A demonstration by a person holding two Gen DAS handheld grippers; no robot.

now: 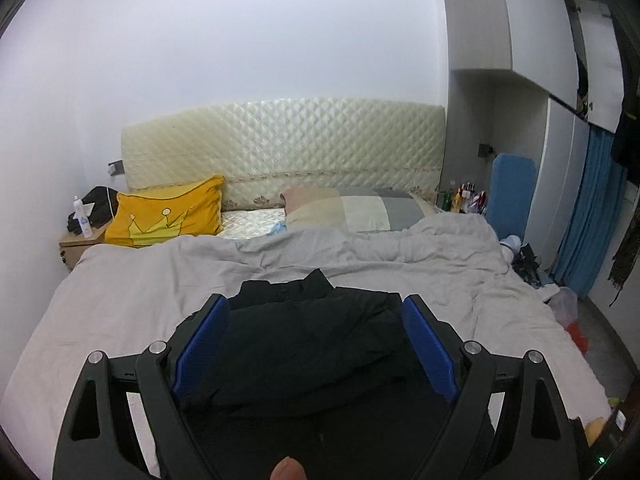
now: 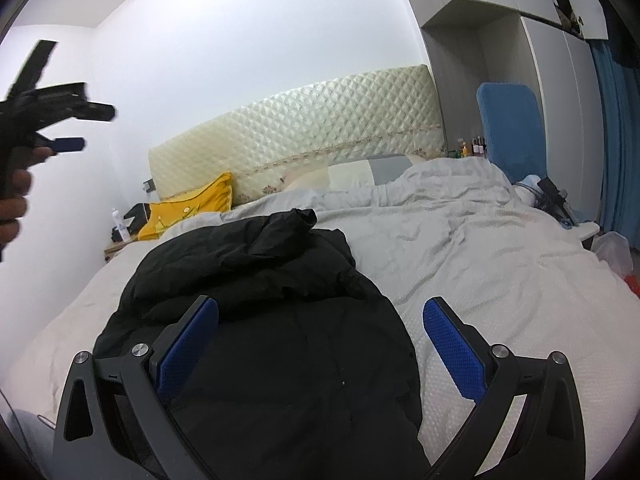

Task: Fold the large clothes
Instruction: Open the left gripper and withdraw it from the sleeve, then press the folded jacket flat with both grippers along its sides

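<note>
Both tongs are released and grasp nothing. The left tongs [image 1: 316,312] hang above the black coat [image 2: 260,320], jaws spread wide with cloth showing between them but not pinched. The right tongs [image 2: 320,316] also stand spread, the left pad over the coat and the right pad over the bed [image 2: 500,280] just beside the coat's edge.

The step in hand looks like choosing the next grip. To do it well, each pair of tongs should probably take 1 outer edge or corner, pinching only the top layer, then lift together so the thick cloth folds flat and does not bunch.

The coat lies on the near part of the bed, on the pale grey cover. It is black, puffy and rumpled. Its far end is heaped into a lump with a loose flap on top; the near part lies flatter.
</note>
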